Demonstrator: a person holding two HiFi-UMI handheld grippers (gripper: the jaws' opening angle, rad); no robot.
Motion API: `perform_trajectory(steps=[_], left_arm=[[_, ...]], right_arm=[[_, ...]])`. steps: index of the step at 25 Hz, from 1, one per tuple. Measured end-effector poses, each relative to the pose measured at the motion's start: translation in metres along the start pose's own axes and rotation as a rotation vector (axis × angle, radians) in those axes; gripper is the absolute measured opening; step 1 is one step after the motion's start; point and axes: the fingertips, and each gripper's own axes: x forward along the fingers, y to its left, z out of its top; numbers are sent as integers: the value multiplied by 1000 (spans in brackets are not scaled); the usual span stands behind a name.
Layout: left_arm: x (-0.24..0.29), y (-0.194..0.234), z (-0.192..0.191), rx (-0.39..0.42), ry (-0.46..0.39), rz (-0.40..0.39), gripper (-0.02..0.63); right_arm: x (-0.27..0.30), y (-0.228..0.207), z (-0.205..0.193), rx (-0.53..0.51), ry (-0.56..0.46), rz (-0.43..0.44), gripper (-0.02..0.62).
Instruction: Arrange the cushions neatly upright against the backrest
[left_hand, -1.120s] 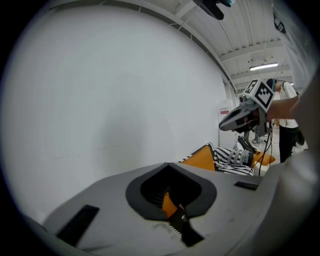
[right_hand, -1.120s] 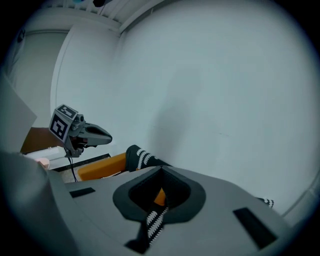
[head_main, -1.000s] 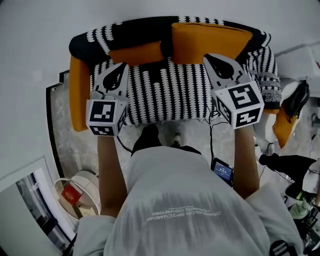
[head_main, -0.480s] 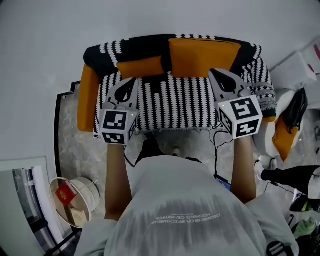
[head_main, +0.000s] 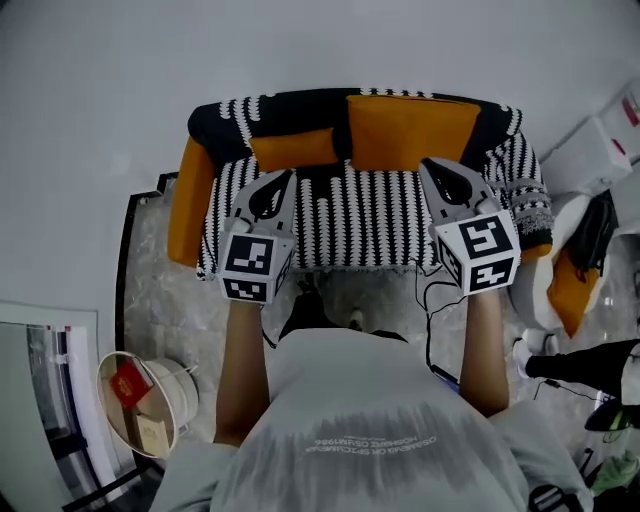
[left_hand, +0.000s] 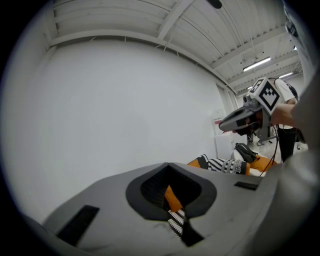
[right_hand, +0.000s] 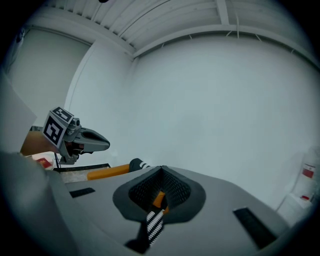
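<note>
- A small sofa (head_main: 365, 215) with a black-and-white striped cover is seen from above in the upper centre of the head view, set against a white wall.
- Two orange cushions are propped side by side against its backrest. A smaller cushion (head_main: 293, 150) is placed left of centre and a larger cushion (head_main: 412, 132) right of centre.
- The left gripper (head_main: 288, 177) is held over the left part of the seat, near the smaller cushion but apart from it. Its jaws are pressed together and nothing is gripped.
- The right gripper (head_main: 428, 166) is held over the right part of the seat, just below the larger cushion in the frame. Its jaws are likewise closed and empty.
- An orange armrest (head_main: 188, 215) is seen at the sofa's left end.
- A round pale bin (head_main: 175, 385) is seen at the lower left, on a marbled floor (head_main: 150, 290).
</note>
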Motion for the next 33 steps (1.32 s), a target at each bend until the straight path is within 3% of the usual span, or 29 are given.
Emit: perform_trajectory(steps=[10,19,33], left_arm=[[-19,-7,11,-23,-48,15,20],[-28,-3,27,9,-74,23,20],[-38,-15,17,-2,-70,-2,20]], right_arm=[[-22,10,3,-50,-5,-46,3],[-21,18,7,-40,-22,-32,3],[-27,25,-3,-22,-24,-24,3]])
